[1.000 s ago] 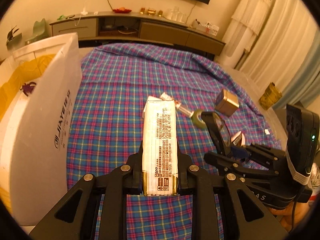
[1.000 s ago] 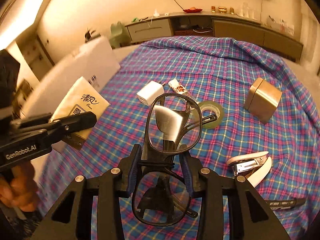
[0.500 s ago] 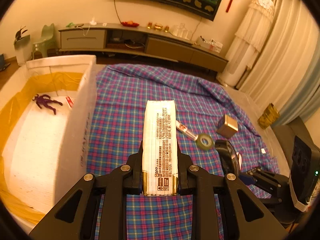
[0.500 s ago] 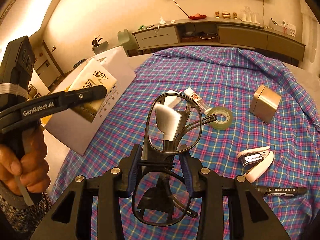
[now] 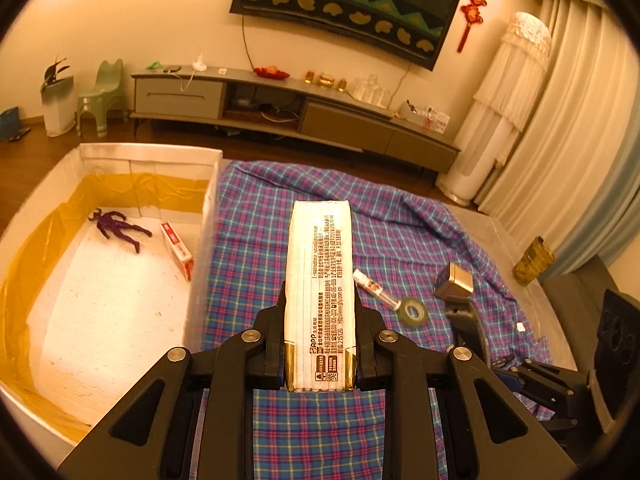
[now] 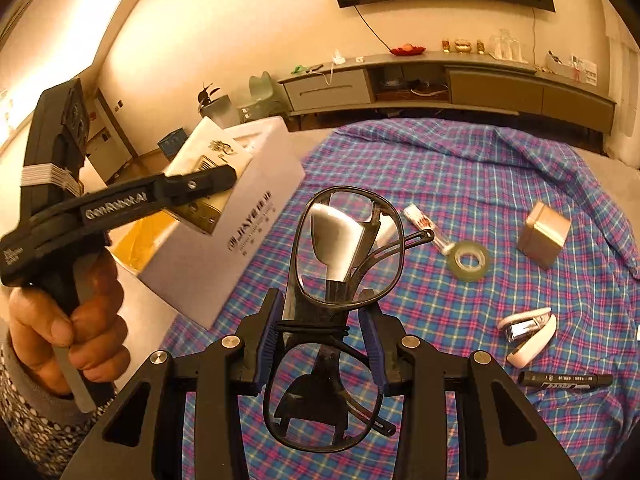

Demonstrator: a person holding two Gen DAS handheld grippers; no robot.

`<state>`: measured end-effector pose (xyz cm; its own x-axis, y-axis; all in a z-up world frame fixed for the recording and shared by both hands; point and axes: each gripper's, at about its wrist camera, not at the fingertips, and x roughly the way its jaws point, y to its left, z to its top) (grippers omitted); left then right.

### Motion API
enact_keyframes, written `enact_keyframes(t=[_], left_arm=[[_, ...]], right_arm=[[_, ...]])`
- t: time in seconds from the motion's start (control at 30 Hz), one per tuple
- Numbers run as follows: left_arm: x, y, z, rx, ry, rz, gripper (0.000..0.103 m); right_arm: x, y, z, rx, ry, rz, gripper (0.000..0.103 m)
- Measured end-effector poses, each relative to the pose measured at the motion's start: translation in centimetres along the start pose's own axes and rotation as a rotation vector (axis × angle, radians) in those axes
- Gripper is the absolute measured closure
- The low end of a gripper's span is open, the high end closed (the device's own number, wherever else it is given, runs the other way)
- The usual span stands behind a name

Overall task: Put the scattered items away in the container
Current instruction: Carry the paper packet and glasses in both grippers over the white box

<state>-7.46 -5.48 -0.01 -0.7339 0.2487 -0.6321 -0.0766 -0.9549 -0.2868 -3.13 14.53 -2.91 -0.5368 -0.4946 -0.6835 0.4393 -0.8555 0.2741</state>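
- Living-room scene: plaid cloth [image 5: 256, 236] over the work surface, TV bench along the back wall.
- Left gripper [image 5: 320, 354] clamped on the tissue pack [image 5: 320, 264]; right gripper [image 6: 322, 344] clamped on the folded glasses [image 6: 344, 256].
- Change over the last second: both views have pulled up and back. In the left view the white foam box [image 5: 208, 216] went from one side wall filling 9 o'clock to its whole open interior, purple figure [image 5: 120, 230] and red-white carton [image 5: 176, 248] already inside.
- Judgement: both loads are lifted clear; next is carry toward 9–10 o'clock and drop in.
- Left on the cloth at 3 o'clock in the right view: tape roll [image 6: 468, 260], gold tin [image 6: 544, 232], stapler [image 6: 528, 334], marker [image 6: 564, 380].
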Motion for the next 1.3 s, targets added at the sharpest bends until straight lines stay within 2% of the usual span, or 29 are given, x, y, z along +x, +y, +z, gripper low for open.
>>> enact_keyframes(t=[0.77, 1.3], left_arm=[[-4.4, 4.0, 2.2, -0.093, -0.105, -0.021, 0.079], [-6.9, 8.8, 3.5, -0.195, -0.169, -0.011, 0.079]], right_arm=[[-3.3, 8.7, 6.1, -0.181, -0.090, 0.024, 0.063], [-2.1, 14.4, 9.0, -0.301, -0.106, 0.035, 0.063]])
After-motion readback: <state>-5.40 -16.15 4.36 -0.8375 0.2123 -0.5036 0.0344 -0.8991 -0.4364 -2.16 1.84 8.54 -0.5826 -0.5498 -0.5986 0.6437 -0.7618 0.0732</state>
